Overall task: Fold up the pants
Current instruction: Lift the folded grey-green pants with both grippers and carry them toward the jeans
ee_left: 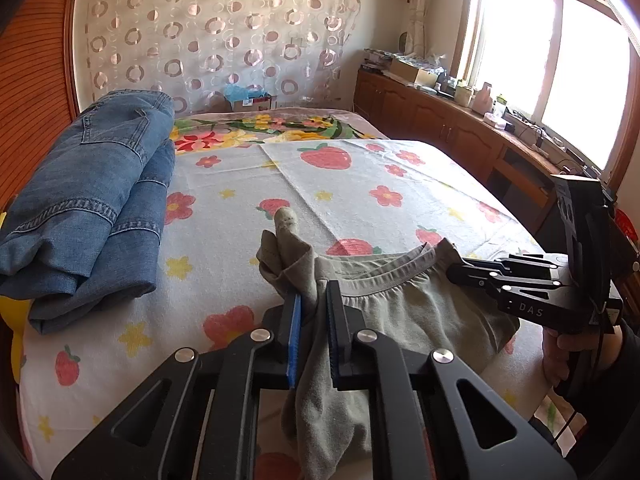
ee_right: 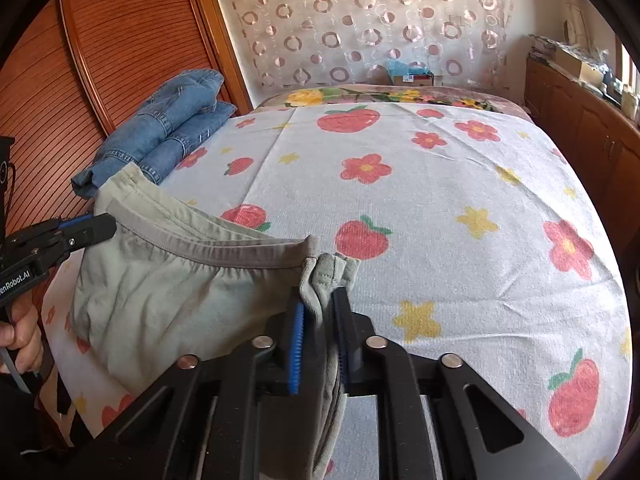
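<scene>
Left wrist view: I see my left gripper [ee_left: 314, 312] clamped on one corner of the grey-green pants [ee_left: 424, 300], my right gripper [ee_right: 320, 312] pinching the other waistband end. They hang over the near edge of the strawberry-print bed [ee_right: 440, 200]; folded jeans [ee_left: 92, 200] lie at the bed's far-left corner.

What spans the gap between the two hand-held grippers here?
The grey-green pants' waistband stretches between the left hand-held gripper and the right hand-held gripper, both clamped on it; clearest in the right wrist view.
</scene>
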